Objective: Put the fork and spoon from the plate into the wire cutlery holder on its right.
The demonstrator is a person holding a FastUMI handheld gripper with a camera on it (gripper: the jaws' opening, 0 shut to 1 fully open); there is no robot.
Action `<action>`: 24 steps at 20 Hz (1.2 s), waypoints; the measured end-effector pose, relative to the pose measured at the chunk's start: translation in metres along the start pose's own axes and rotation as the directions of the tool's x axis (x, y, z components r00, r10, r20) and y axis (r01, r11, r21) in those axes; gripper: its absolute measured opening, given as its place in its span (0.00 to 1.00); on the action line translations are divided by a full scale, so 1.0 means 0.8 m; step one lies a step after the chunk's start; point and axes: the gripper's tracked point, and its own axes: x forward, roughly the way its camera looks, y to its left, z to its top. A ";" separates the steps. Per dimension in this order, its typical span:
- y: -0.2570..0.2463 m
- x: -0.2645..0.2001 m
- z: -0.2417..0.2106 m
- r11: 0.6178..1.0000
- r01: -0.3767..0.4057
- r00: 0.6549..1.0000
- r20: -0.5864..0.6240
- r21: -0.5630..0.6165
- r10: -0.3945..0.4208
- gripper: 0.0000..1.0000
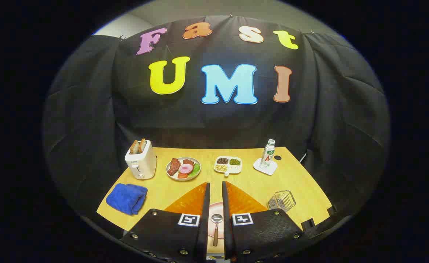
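Observation:
My gripper point(216, 182) hangs above the near part of the wooden table point(258, 182), its fingers drawn close with only a narrow slit between them and nothing held. Through that slit I see a pink plate point(211, 212) on an orange mat point(190, 201). A spoon point(216, 223) lies on the plate, bowl away from me and wooden handle toward me. The fingers hide the rest of the plate. The wire cutlery holder point(281, 201) stands to the right of the right finger, beside the mat.
Beyond the fingers are a plate of food point(183, 168) and a divided dish of grains point(228, 165). A white toaster with toast point(140, 160) and a blue cloth point(126, 198) are to the left. A bottle on a coaster point(268, 155) is far right.

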 end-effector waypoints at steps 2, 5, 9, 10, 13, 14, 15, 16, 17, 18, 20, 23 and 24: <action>-0.003 0.002 -0.006 1.000 0.009 1.000 -0.018 -0.001 -0.009 0.18; -0.008 0.008 -0.021 1.000 0.022 0.998 -0.060 -0.001 -0.022 0.18; -0.014 0.015 -0.042 0.999 0.039 0.992 -0.120 -0.013 -0.040 0.18; -0.016 0.018 -0.047 0.999 0.043 0.990 -0.135 -0.009 -0.044 0.18; -0.033 0.029 -0.083 0.995 0.100 0.965 -0.240 -0.023 -0.103 0.18; -0.040 0.031 -0.100 0.992 0.117 0.949 -0.289 -0.036 -0.123 0.18; -0.044 0.034 -0.114 0.990 0.134 0.930 -0.338 -0.047 -0.142 0.18; -0.053 0.035 -0.132 0.986 0.155 0.904 -0.395 -0.058 -0.165 0.18; -0.058 0.036 -0.151 0.984 0.164 0.880 -0.441 -0.061 -0.174 0.18; -0.061 0.038 -0.169 0.984 0.167 0.854 -0.490 -0.063 -0.177 0.18; -0.070 0.039 -0.203 0.982 0.168 0.796 -0.576 -0.087 -0.187 0.18; -0.082 0.034 -0.250 0.981 0.147 0.680 -0.708 -0.125 -0.192 0.18; -0.079 0.033 -0.261 0.985 0.132 0.655 -0.736 -0.113 -0.172 0.19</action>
